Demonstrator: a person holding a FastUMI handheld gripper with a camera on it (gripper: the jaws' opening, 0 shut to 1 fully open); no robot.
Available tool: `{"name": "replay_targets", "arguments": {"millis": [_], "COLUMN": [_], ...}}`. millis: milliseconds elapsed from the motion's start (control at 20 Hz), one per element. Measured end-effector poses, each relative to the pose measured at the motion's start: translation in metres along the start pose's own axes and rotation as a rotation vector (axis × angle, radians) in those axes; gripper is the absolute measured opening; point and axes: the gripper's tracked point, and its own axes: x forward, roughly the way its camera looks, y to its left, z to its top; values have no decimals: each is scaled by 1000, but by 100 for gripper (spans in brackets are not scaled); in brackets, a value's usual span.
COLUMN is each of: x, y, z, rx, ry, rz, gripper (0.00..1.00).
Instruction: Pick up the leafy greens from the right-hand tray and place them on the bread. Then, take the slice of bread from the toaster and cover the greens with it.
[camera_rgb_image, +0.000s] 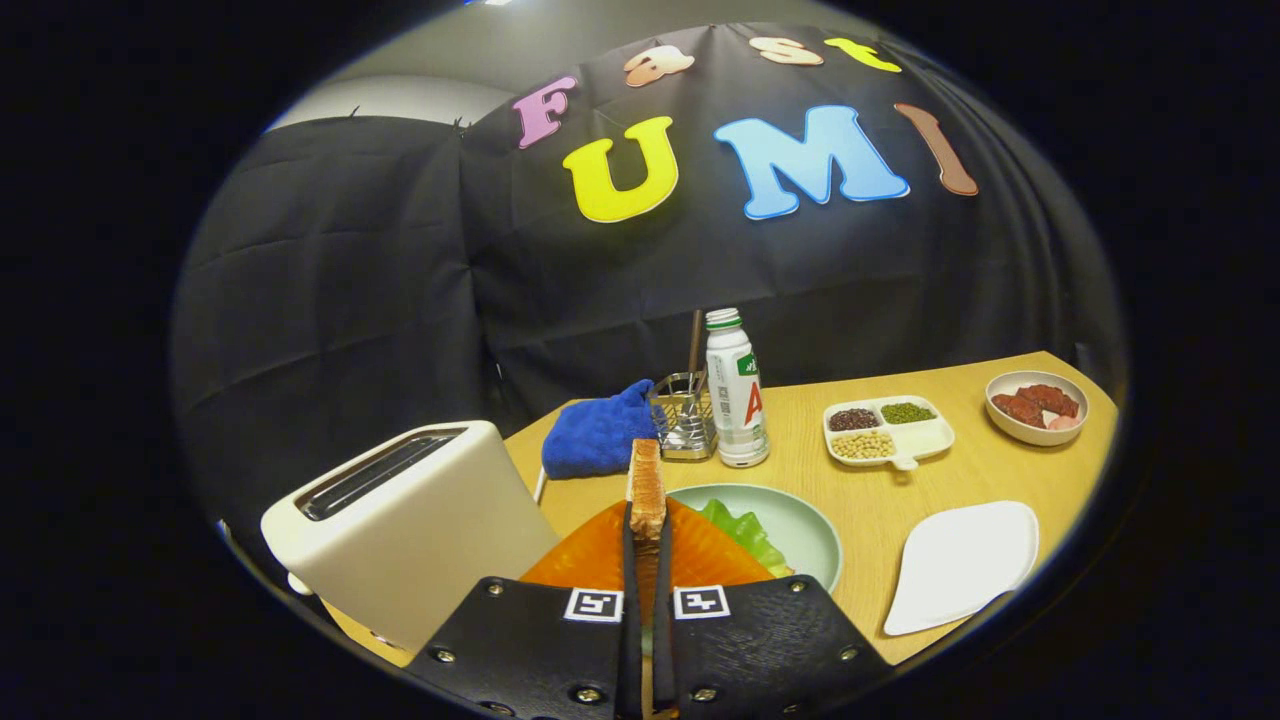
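My gripper (647, 535) is shut on a toasted slice of bread (646, 487), held upright on edge between the two fingers. Below it a pale green plate (805, 522) carries leafy greens (745, 532) lying on something orange that the fingers partly hide. The cream toaster (405, 520) stands to the left of the fingers, tilted in view, and its slots look dark. To the right of the plate a white tray (960, 565) has nothing on it.
Beyond the plate are a blue cloth (598, 432), a metal wire holder (684, 413) and a white bottle (735, 390). Further right sit a divided dish of beans (887, 430) and a bowl of red meat (1036, 405). The wooden table (880, 480) ends at the black cloth wall.
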Motion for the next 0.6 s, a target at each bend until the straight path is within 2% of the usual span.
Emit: {"name": "replay_targets", "arguments": {"millis": [200, 350, 600], "x": [3, 6, 7], "y": [-15, -21, -33], "z": [-5, -6, -12], "rx": [-19, 3, -3], "ry": [10, 10, 36], "rz": [-53, -58, -93], "gripper": [5, 13, 20]}}
